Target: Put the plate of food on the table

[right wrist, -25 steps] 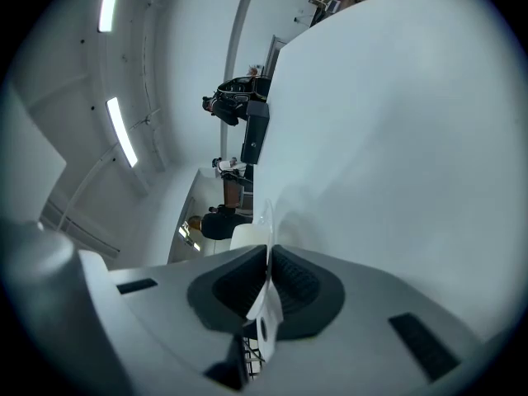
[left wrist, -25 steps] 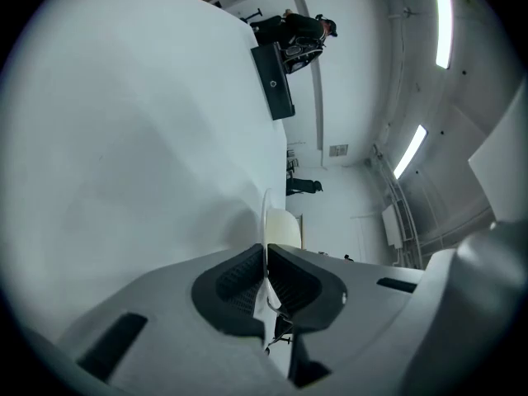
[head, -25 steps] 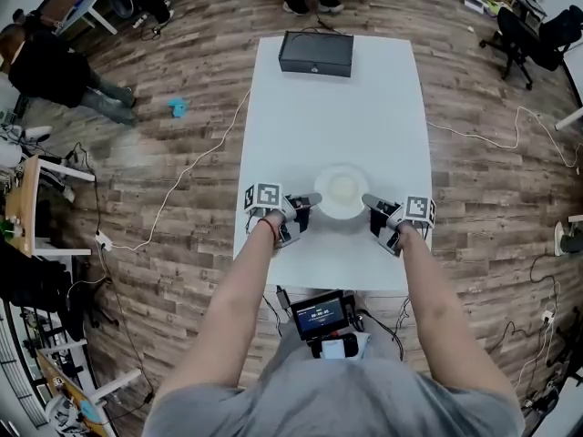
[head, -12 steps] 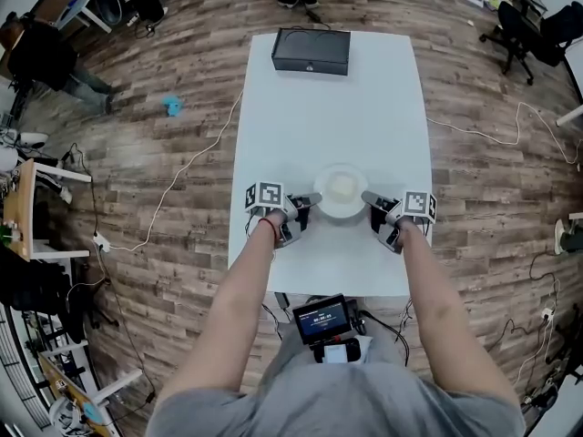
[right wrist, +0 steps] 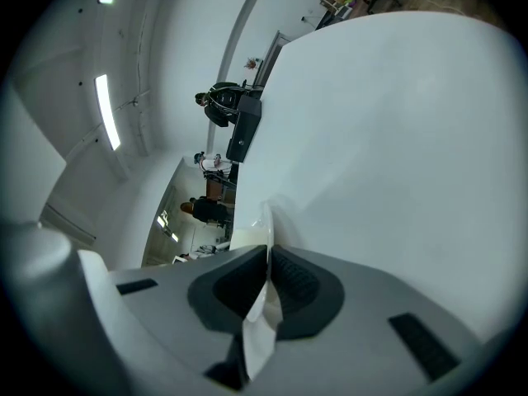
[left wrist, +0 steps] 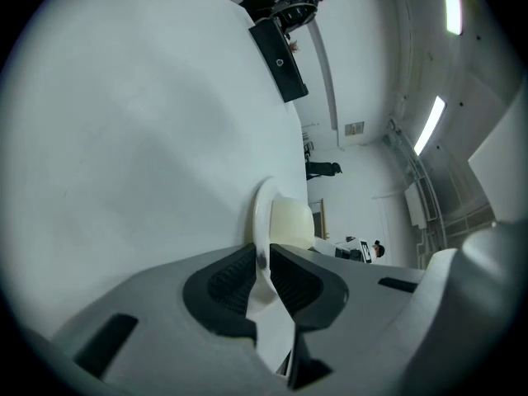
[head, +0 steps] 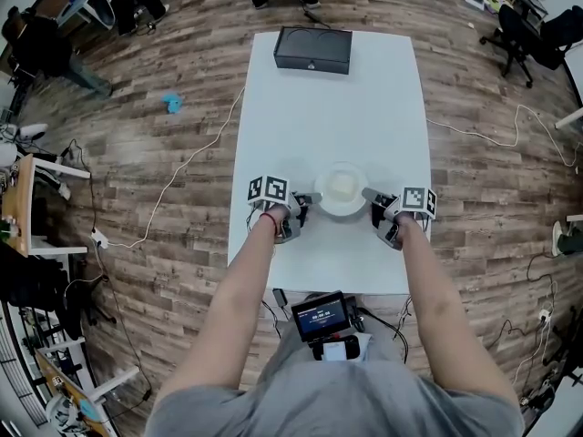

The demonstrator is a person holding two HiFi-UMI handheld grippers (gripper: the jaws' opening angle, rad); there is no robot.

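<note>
Wood-plank floor (head: 164, 198) is seen all round, w/ a white cable (head: 187, 176) trailed across it at left. A long white table (head: 337, 107) is set in the middle of the head view; a black box (head: 314, 50) is placed at its far end, centred. Over the near half of the table a white plate (head: 339, 211) is held level from both sides, well apart from the box. Whether it is resting on the tabletop or held just above cannot be told, though in the left gripper view its rim (left wrist: 261, 213) is seen v. close to the surface. The left gripper (head: 305, 198) is clamped on the plate's left rim, w/ its dark pads (left wrist: 223, 283) closed onto the thin edge. The right gripper (head: 369, 195) is clamped likewise on the opp. rim, w/ the edge (right wrist: 266, 221) pinched between its jaws in the right gripper view. A pale, cream-coloured portion of food (head: 342, 187) is carried at the plate's centre. A small screen device (head: 320, 315) is worn at the person's waist. A small blue object (head: 171, 104) is left on the floor, far left of the table.
</note>
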